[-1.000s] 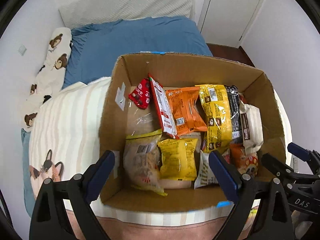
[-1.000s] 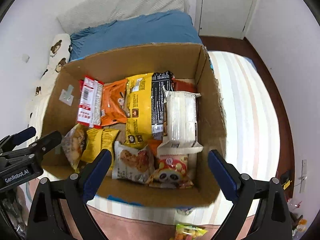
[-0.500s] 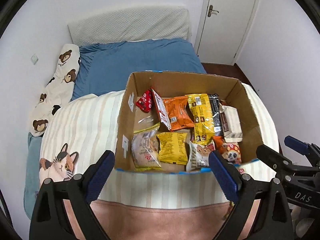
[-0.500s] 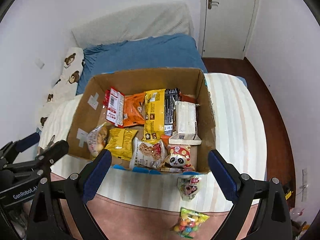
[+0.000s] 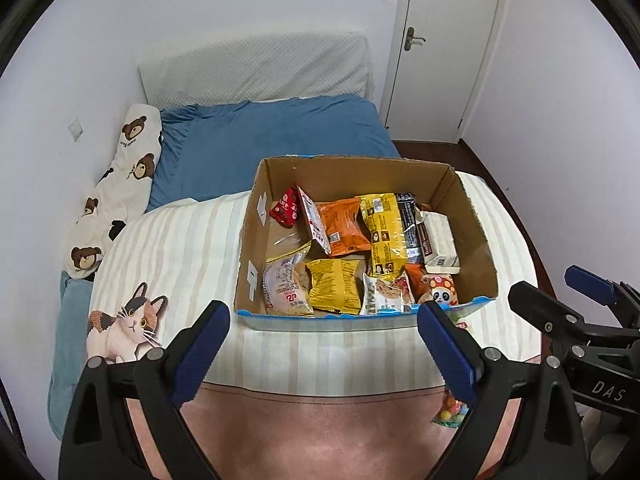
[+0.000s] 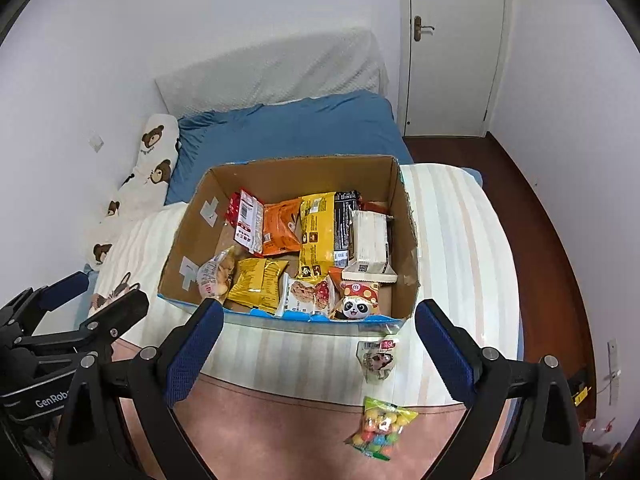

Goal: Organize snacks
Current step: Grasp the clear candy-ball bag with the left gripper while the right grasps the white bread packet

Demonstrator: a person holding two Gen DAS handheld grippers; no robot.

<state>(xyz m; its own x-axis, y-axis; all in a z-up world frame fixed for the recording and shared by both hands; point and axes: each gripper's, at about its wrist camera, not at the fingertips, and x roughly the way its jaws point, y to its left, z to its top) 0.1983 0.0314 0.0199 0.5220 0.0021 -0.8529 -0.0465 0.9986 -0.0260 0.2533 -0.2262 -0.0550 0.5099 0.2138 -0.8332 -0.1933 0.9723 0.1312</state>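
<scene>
Cardboard box sits on the striped blanket, near the foot of the bed. Inside, I count packets packed fairly neatly: a red-and-white one standing on edge at the far left, orange packet, long yellow bag, a dark wrapper beside it, white pack at the right. Front row: clear bun bag, yellow crinkled packet, cookie pouch, panda packet.

My judgement: mostly done. Two items lie outside the box, on the bedding in front of it: a small pale packet just beside the box's near corner, and a candy-ball bag closer to me on the pink strip. Those look like what is left.

Left gripper spread wide, nothing between the jaws. Right gripper likewise spread and empty. Both hang above the bed's near edge.

Legible writing: "DAS" on one gripper body, "GenRob…" on the other. Packet print too small to read.
</scene>
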